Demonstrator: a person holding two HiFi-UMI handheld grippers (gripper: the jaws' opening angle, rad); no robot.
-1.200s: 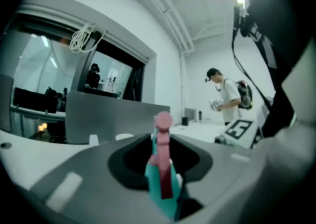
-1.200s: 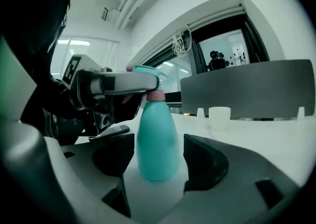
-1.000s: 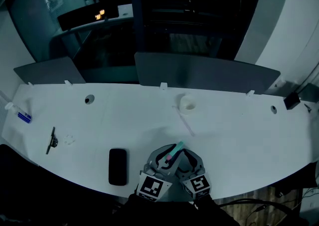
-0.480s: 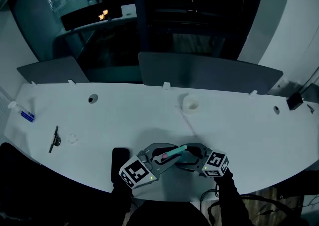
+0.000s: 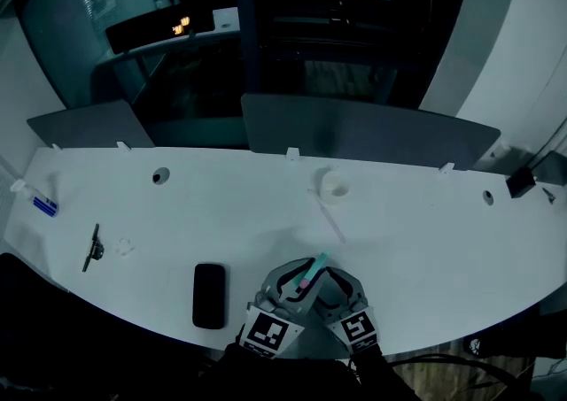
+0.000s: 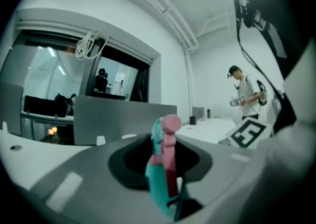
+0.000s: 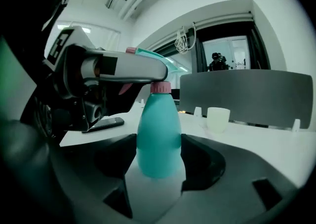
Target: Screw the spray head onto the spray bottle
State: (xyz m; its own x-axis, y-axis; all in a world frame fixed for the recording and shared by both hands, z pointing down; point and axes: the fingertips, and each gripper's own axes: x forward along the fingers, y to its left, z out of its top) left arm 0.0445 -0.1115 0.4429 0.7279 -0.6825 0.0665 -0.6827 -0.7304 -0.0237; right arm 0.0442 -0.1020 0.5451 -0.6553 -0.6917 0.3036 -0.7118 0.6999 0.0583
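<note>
The left gripper (image 5: 282, 284), nearly closed, clamps the spray head (image 6: 165, 158); the right gripper (image 5: 335, 284) — jaws wide, just closing a little — seems to grip the bottle (image 7: 158, 134).

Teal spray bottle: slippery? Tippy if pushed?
Likely slippery: the spray bottle has a smooth, rounded, tapering body. Probably light, as it looks like thin plastic, though contents can't be seen. Perhaps tippy: it is tall, with the spray head sitting on its neck.
</note>
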